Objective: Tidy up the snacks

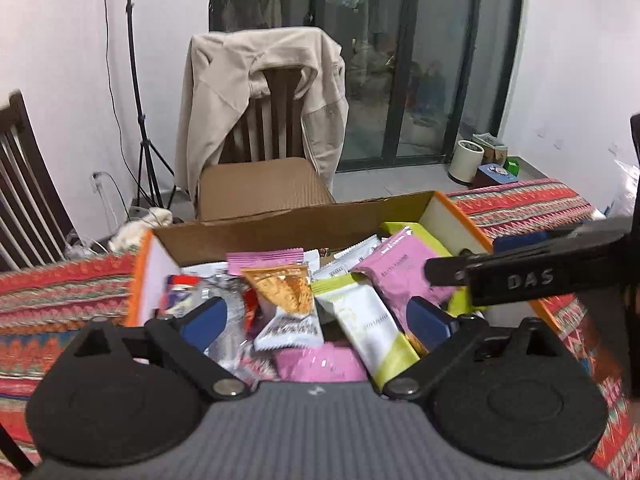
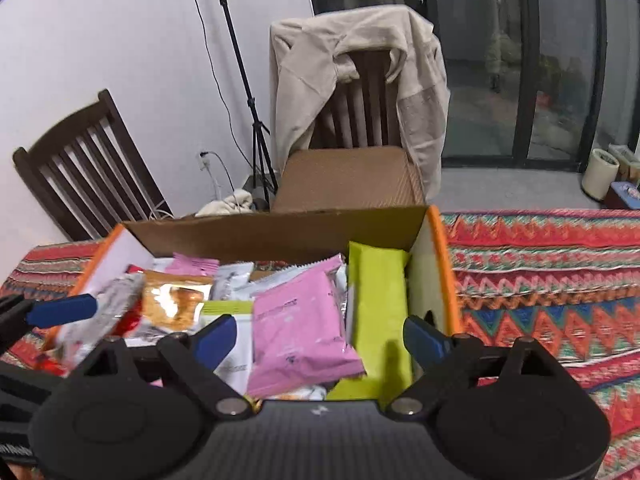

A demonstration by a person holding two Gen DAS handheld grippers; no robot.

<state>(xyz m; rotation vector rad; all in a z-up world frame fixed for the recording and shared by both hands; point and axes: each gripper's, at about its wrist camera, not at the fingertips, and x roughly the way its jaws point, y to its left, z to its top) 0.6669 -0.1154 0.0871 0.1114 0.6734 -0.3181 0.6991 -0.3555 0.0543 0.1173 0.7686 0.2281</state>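
An open cardboard box [image 1: 276, 228] with orange-edged flaps [image 2: 438, 264] sits on the patterned tablecloth and holds several snack packets. In the left wrist view I see an orange packet [image 1: 286, 288], a white-and-green packet [image 1: 370, 322] and a pink packet [image 1: 400, 270]. My left gripper [image 1: 320, 316] is open above the packets and holds nothing. In the right wrist view my right gripper [image 2: 320, 336] is open over a pink packet [image 2: 298, 332], beside a lime-green packet [image 2: 378, 300]. The right gripper's arm [image 1: 520, 276] crosses the box's right side. A left fingertip [image 2: 64, 312] shows by a silver packet [image 2: 106, 312].
The striped red tablecloth [image 2: 540, 280] stretches right of the box. Behind the table stands a chair [image 1: 264, 120] draped with a beige jacket, with a brown cushion [image 1: 260, 188] on its seat. Another dark chair [image 2: 84, 168] and a tripod [image 1: 140, 120] stand at the left wall.
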